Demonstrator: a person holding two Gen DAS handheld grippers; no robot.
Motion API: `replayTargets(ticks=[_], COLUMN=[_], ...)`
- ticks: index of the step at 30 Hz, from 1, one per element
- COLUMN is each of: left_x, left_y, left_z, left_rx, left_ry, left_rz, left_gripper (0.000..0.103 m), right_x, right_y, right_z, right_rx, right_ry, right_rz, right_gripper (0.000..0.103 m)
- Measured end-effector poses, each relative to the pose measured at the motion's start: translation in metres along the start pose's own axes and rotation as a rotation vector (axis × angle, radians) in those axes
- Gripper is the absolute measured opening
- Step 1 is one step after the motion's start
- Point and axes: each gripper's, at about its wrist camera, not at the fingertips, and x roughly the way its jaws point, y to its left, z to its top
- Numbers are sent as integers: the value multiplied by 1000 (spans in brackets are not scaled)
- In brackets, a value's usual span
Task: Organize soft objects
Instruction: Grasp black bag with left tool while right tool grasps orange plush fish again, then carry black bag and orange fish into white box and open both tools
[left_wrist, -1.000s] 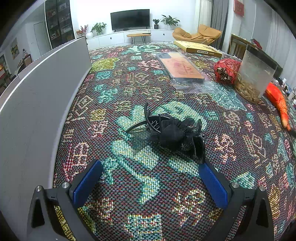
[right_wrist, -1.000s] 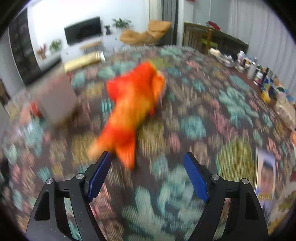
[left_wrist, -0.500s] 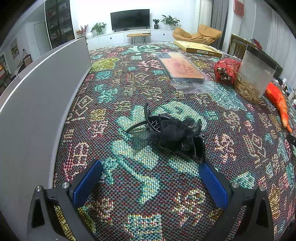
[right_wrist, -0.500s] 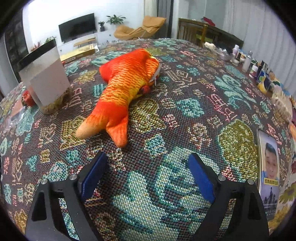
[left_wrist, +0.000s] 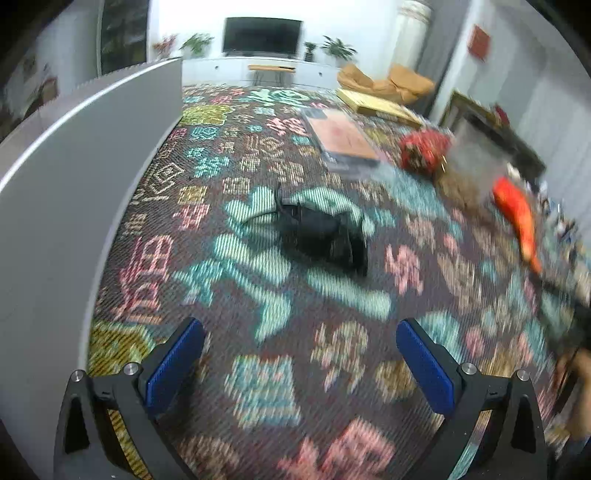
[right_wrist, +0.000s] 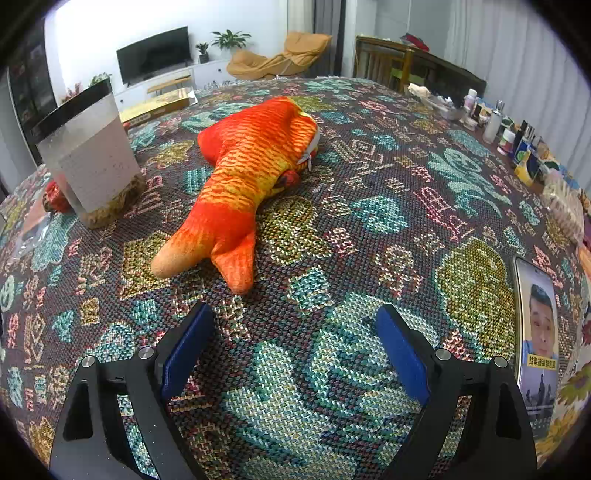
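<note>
An orange plush fish (right_wrist: 247, 177) lies on the patterned tablecloth (right_wrist: 332, 387), its tail toward my right gripper (right_wrist: 291, 347). That gripper stands open just short of the tail, nothing between its blue pads. In the left wrist view, which is blurred, a black soft bundle with a hair claw (left_wrist: 325, 232) lies mid-table, well ahead of my left gripper (left_wrist: 299, 362). The left gripper is open and empty. The same plush fish (left_wrist: 517, 218) shows at the far right of that view.
A clear container with a black lid (right_wrist: 88, 162) stands left of the fish, a red fabric item (left_wrist: 424, 149) behind it. A flat packaged board (left_wrist: 340, 138) and a yellow box (left_wrist: 376, 105) lie farther back. A phone (right_wrist: 537, 339) and several small bottles (right_wrist: 495, 122) line the right edge. A grey panel (left_wrist: 55, 206) borders the left.
The left wrist view has swung and blurred, and the black bundle now sits farther from the left gripper. The right gripper's jaws spread a little wider; its view sharpened and settled behind the fish's tail.
</note>
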Motion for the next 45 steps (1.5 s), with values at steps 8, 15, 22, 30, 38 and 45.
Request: replayTargets(ticks=[8, 15, 22, 30, 38, 45], left_x=[54, 54, 49, 41, -3, -61], left_y=[-33, -32, -31, -20, -14, -15], left_z=[61, 60, 63, 58, 56, 70], left_rx=[17, 73, 84, 35, 2, -91], left_ry=[29, 40, 42, 48, -2, -78], left_rz=[-135, -50, 45, -24, -129, -283], left_gripper=[103, 102, 34, 34, 34, 34], right_x=[0, -1, -5, 36, 59, -58], right_y=[0, -1, -34, -26, 1, 7], right_z=[0, 0, 15, 136, 142, 145], right_rx=[-1, 0, 89, 203, 16, 3], right_ry=[0, 0, -11, 62, 110, -136], right_rz=[0, 1, 217, 274, 129, 217], right_gripper=[91, 91, 91, 89, 26, 26])
